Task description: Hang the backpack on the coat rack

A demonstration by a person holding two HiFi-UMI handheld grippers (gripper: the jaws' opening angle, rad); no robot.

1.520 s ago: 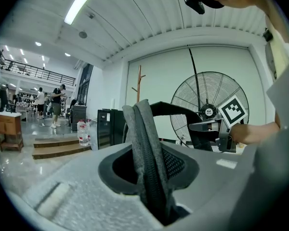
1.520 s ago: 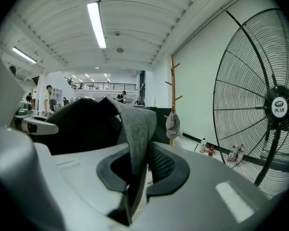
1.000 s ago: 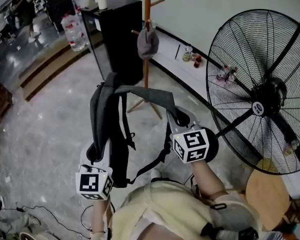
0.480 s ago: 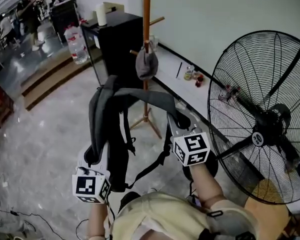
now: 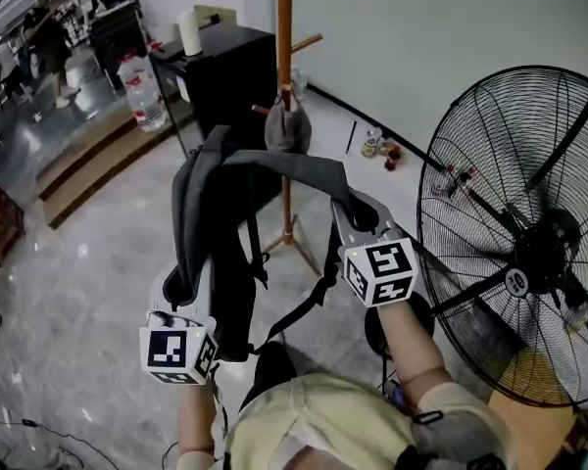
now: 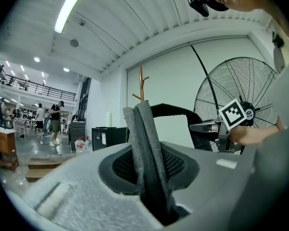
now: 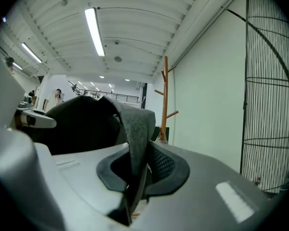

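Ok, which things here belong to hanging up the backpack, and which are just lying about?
For the job: backpack, coat rack, left gripper and right gripper, each shut on the backpack.

Just about: big fan, black cabinet, water bottle, grey cap hanging on the rack.

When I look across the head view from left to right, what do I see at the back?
Water jug → black cabinet → coat rack → big fan.
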